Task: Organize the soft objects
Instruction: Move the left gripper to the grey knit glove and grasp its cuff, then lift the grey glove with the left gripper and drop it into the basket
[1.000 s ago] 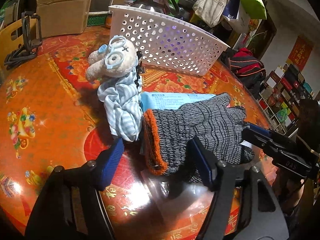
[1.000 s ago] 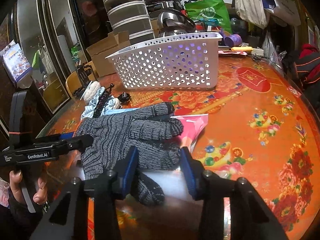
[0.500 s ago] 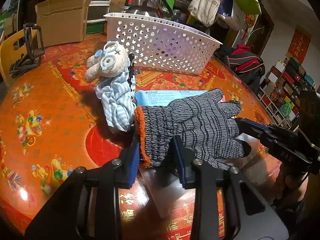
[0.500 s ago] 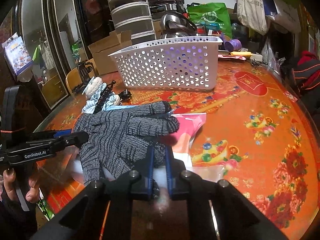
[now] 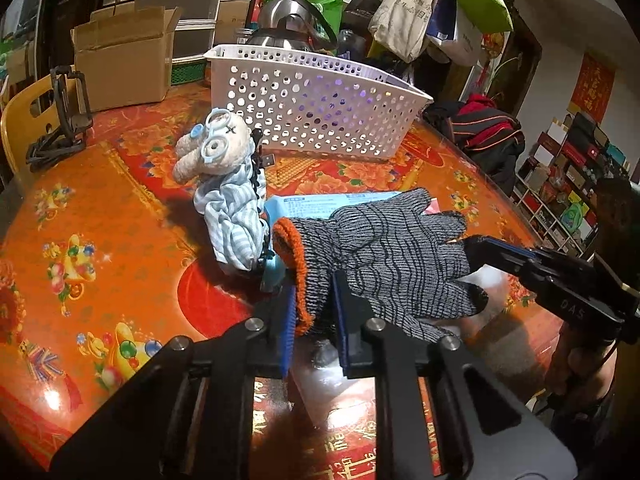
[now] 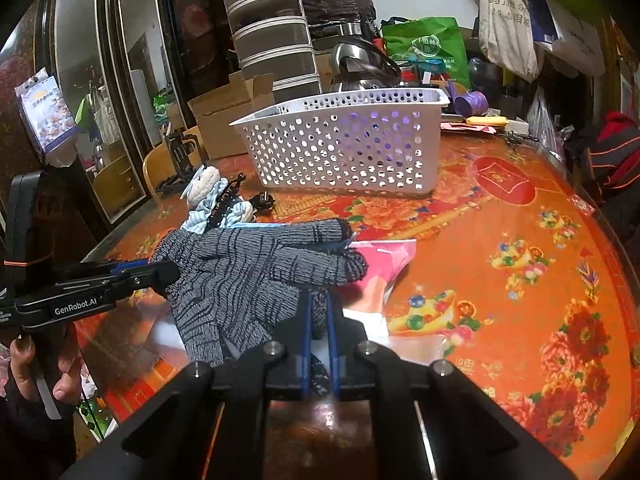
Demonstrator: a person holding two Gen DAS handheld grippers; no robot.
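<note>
A grey knit glove (image 5: 384,252) with an orange cuff is held up off the table between both grippers. My left gripper (image 5: 312,300) is shut on its orange cuff. My right gripper (image 6: 319,312) is shut on its finger end (image 6: 256,276). A plush toy (image 5: 224,160) in striped blue cloth lies behind the glove, in front of the white perforated basket (image 5: 316,100); the basket also shows in the right wrist view (image 6: 344,144). A blue packet (image 5: 320,204) and a pink packet (image 6: 384,256) lie under the glove.
The round table has an orange-red flowered cloth (image 6: 520,264). A cardboard box (image 5: 120,60), a black phone stand (image 5: 60,120), a kettle (image 5: 292,24) and stacked containers (image 6: 272,40) stand at the back. Bags hang at the upper right.
Both grippers closed on the glove, the left on the cuff and the right on the fingers, and lifted it slightly off the packets.
</note>
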